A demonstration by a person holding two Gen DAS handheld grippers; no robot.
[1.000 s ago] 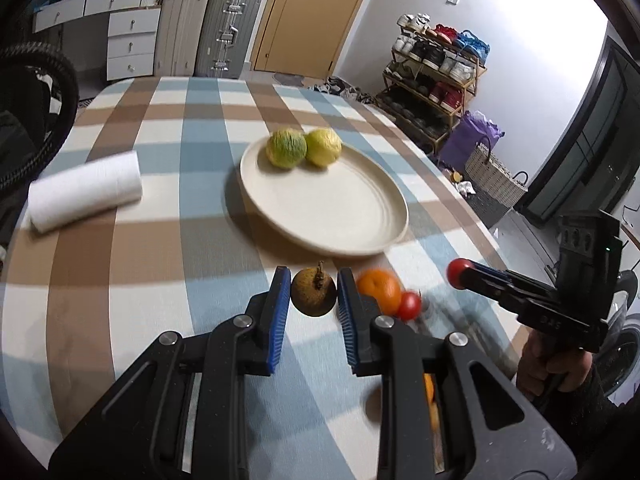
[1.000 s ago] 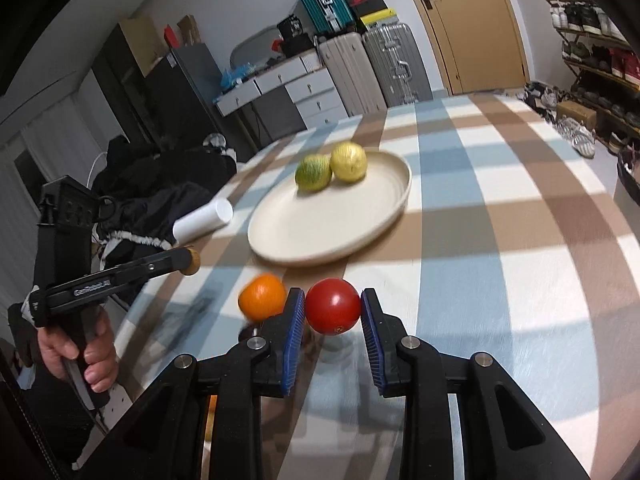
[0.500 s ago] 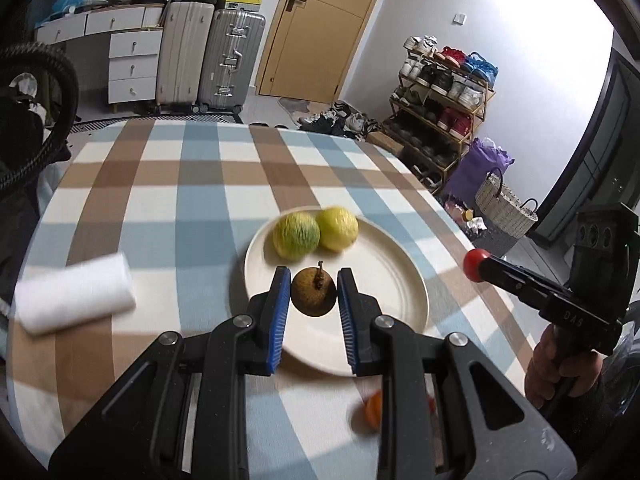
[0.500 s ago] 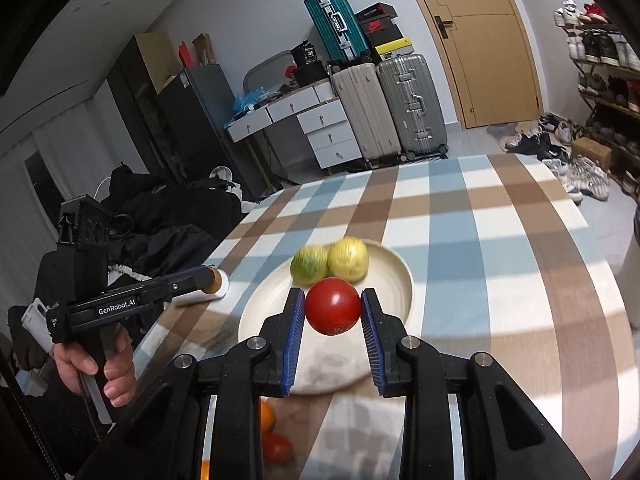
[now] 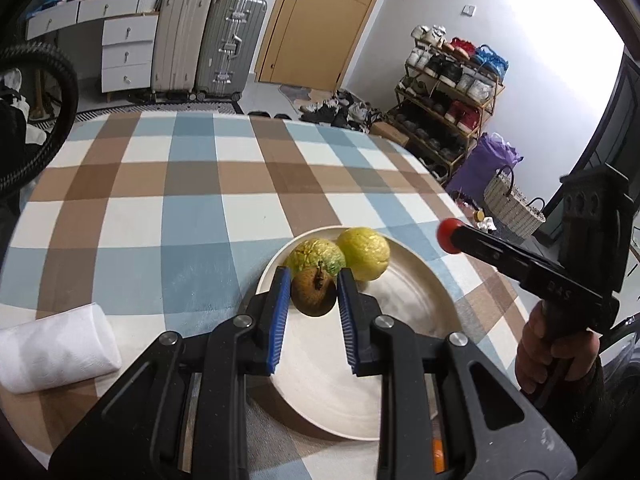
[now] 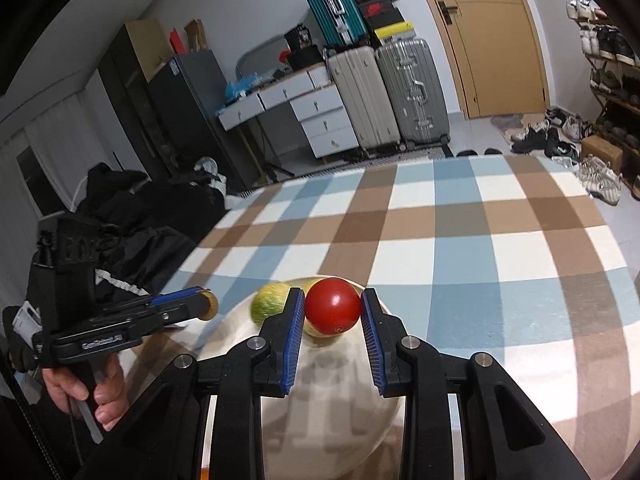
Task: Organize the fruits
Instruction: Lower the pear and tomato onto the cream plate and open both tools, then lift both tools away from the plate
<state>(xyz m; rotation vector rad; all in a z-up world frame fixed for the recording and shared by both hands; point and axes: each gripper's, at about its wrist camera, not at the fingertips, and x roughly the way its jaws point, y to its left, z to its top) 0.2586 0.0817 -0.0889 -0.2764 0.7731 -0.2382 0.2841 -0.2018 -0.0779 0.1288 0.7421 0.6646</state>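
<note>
while the left gripper (image 5: pixel 313 295) hangs over the near-left part of the cream plate (image 5: pixel 404 360), its blue pads are pressed on either side of a brown russet fruit (image 5: pixel 313 294) with a short stem on top. just beyond that fruit, on the far part of the plate, sit a green-yellow wrinkled fruit (image 5: pixel 316 255) and a smoother yellow fruit (image 5: pixel 364 253), touching each other. whether the brown fruit touches the plate surface cannot be told from this view.

the right gripper (image 6: pixel 331 312) is clamped on a red round fruit (image 6: pixel 333 311) (tomato-like, glossy), held above the plate's far side; in the right wrist view the green-yellow fruit shows blurred just left of the blue pads, and a pale fruit edge peeks below the red one. seen from the left wrist view, the right gripper comes in from the right edge with the red fruit at its tip, a hand (image 5: pixel 554 354) around its handle.

a white paper towel roll (image 5: pixel 56 350) lies on its side on the checked tablecloth (image 5: pixel 200 184), to the left of the plate and apart from it. suitcases (image 5: pixel 208 40) and a shoe rack (image 5: pixel 452 80) stand in the room behind.
</note>
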